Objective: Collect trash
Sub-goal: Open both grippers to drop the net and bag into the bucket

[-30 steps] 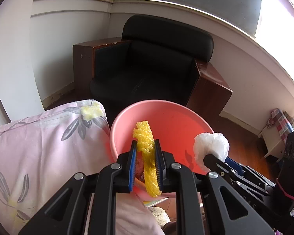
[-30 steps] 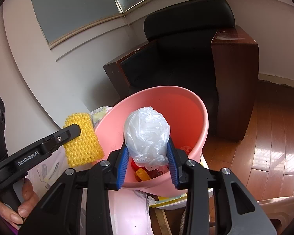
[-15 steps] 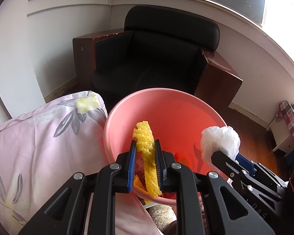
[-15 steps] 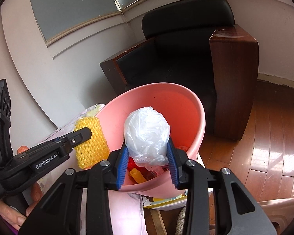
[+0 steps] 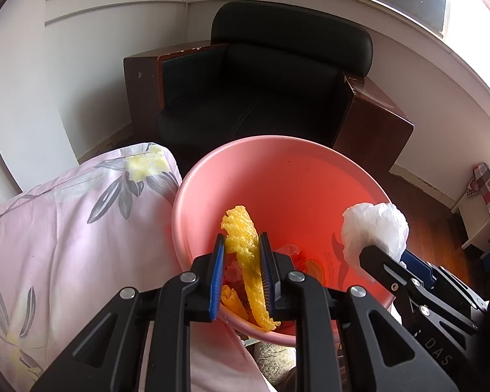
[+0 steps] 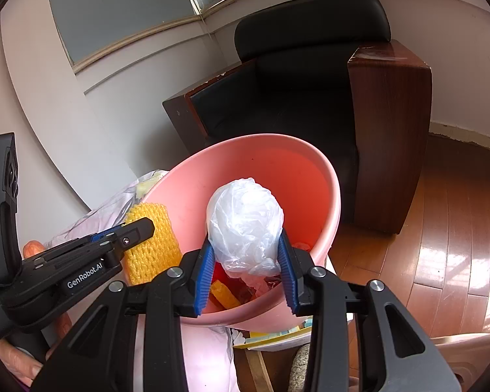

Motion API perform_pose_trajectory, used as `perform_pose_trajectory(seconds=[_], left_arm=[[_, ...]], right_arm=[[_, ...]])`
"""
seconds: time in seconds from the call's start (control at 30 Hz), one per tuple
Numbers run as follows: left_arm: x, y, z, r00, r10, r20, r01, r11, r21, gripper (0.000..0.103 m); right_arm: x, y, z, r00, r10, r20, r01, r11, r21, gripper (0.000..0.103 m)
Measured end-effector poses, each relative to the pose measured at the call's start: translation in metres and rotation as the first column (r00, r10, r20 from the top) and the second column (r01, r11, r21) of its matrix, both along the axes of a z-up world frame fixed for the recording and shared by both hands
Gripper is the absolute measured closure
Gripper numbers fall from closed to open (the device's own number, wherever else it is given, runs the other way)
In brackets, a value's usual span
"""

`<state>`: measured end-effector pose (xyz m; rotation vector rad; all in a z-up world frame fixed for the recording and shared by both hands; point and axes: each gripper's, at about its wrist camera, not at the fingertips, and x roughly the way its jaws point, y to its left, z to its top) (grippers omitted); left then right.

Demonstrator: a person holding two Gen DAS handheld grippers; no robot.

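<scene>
Behind everything we had a black armchair (image 5: 264, 75) with wooden sides in the corner, shiny wood floor (image 6: 457, 228) off to the right. Our pink bucket (image 5: 232, 170) sat right beside a pink floral pillow (image 5: 65, 228). We had the left claw (image 5: 241, 245) over the bucket's near rim with the yellow foam net (image 5: 241, 238) between its blue pads, jaws opening, net leaning on the right pad. Our right claw (image 6: 245, 251) was clamped on a crumpled white plastic bag (image 6: 245, 222), held above the bucket's mouth. Some red and yellow scraps (image 6: 225, 294) were already lying inside.
</scene>
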<state>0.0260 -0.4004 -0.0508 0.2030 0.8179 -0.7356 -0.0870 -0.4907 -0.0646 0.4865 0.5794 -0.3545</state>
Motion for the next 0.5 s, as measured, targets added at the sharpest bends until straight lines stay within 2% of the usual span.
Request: perform_pose_trajectory(seconds=[0.1,0.3,0.5], left_arm=[[0.0004,-0.0010,-0.0016,1.000,0.002,-0.001,-0.001,1.000,0.009,0.079],[-0.0010,-0.0001,-0.0016,1.000,0.007,0.008,-0.007,1.000,0.021,0.061],[-0.0033,0.0023,0.0020,1.000,0.008,0.008,-0.008,1.000,0.023,0.057]], right_arm=[[0.0008,0.0003,0.0002,1.000,0.001,-0.002,-0.001,1.000,-0.003,0.066],[0.0035,0.0007,0.0011,1.000,0.002,-0.016,-0.003,1.000,-0.012,0.062],[0.0037,0.0020,0.0021,1.000,0.004,-0.016,-0.004,1.000,-0.003,0.058]])
